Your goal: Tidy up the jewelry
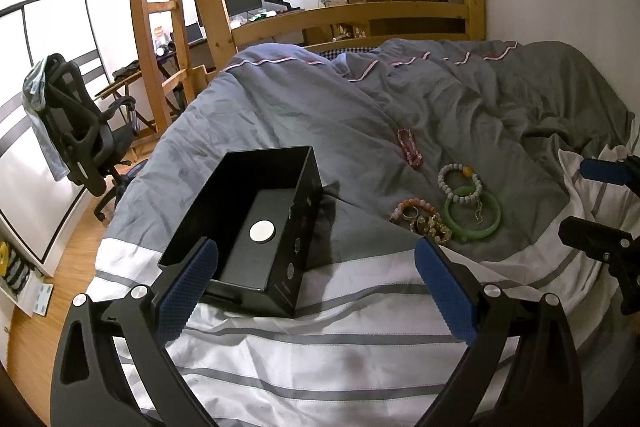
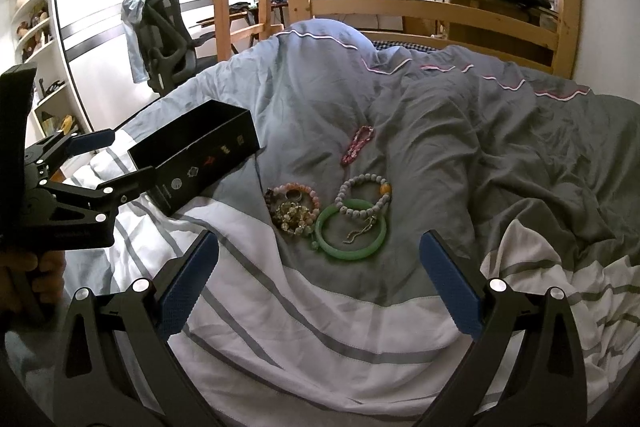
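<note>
L gripper [image 1: 316,263] and R gripper [image 2: 320,255]: jaws were wide open, holding nothing. Bracelets incl. green bangle [image 2: 352,231] lay beside open black box [image 1: 256,215].

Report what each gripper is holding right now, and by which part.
Nothing is held. The left gripper has its jaws wide apart at the near end of the black box, not clamping it. The right gripper is open above the green bangle.

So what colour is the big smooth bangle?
Green; the bangle shows best in the right wrist view.
</note>
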The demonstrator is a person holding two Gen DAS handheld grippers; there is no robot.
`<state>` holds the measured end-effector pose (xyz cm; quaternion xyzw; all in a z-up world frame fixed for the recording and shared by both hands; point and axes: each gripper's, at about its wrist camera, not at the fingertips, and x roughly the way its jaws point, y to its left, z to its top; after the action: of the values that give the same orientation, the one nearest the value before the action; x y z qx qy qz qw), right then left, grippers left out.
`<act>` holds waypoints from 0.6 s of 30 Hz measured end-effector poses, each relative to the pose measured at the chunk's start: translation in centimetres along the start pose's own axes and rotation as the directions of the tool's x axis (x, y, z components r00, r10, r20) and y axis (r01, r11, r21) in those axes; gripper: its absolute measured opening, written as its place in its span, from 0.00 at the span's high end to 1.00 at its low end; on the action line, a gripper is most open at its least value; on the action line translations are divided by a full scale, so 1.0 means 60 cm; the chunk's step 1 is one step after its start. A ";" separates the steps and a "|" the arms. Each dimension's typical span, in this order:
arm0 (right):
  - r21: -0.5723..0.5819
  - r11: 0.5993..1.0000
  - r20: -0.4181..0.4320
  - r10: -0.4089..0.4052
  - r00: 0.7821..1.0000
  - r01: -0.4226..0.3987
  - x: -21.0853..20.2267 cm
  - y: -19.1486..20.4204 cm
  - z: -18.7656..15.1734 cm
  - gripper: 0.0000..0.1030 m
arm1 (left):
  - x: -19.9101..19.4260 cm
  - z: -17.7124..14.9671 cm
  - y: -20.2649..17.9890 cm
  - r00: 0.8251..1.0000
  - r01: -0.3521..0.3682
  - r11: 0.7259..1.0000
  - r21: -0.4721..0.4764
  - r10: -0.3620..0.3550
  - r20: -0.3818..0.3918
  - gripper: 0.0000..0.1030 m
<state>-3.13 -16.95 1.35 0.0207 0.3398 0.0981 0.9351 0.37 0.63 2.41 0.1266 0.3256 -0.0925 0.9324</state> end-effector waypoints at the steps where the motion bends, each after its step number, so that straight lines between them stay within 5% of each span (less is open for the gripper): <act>1: 0.001 1.000 0.001 0.000 1.000 0.000 0.000 0.000 0.000 0.04 | -0.001 -0.002 0.000 1.000 -0.001 1.000 -0.001 0.001 0.003 0.06; 18: -0.008 1.000 -0.011 0.003 1.000 -0.003 0.005 0.003 -0.003 0.04 | 0.001 -0.006 -0.003 1.000 0.000 1.000 0.001 0.000 -0.002 0.06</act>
<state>-3.05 -16.71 1.02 0.0170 0.3446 0.1012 0.9331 0.19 0.57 2.06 0.1274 0.3267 -0.0924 0.9319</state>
